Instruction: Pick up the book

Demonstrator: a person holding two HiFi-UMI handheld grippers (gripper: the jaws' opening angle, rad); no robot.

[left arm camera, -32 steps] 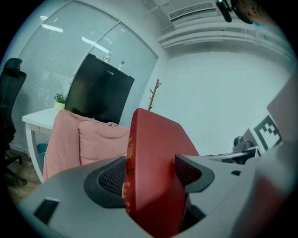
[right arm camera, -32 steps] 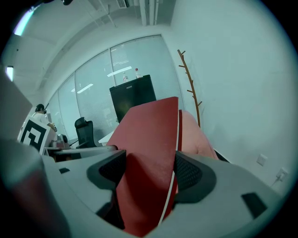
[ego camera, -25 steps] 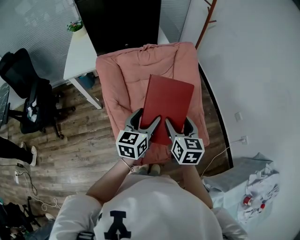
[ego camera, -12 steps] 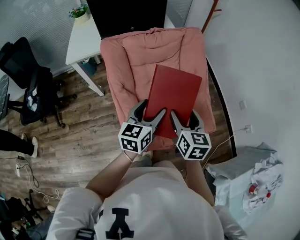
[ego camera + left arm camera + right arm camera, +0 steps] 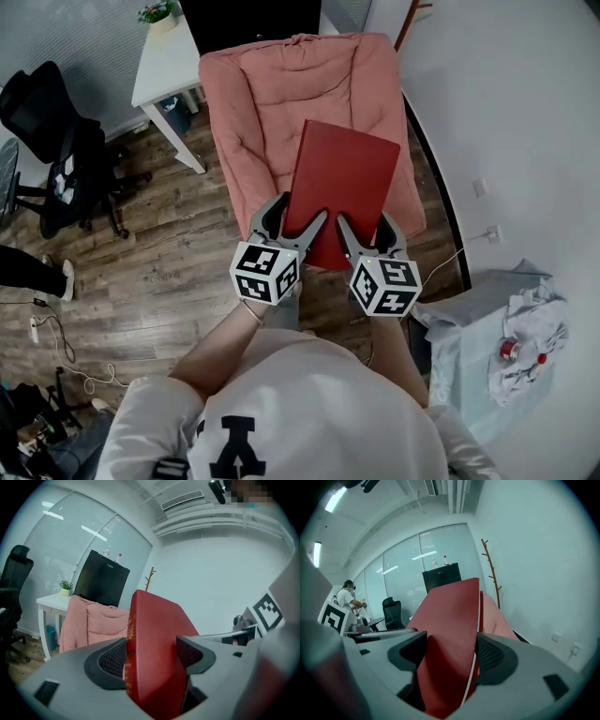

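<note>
Held a plain red hardcover book point(image 5: 342, 187) above the front edge of the pink armchair point(image 5: 272, 103), gilt-lettered spine to the left. Clamped its near end with the left gripper point(image 5: 295, 223) at the spine side and the right gripper point(image 5: 364, 225) at the page side. Pointed its long axis away, toward the chair's back.
</note>
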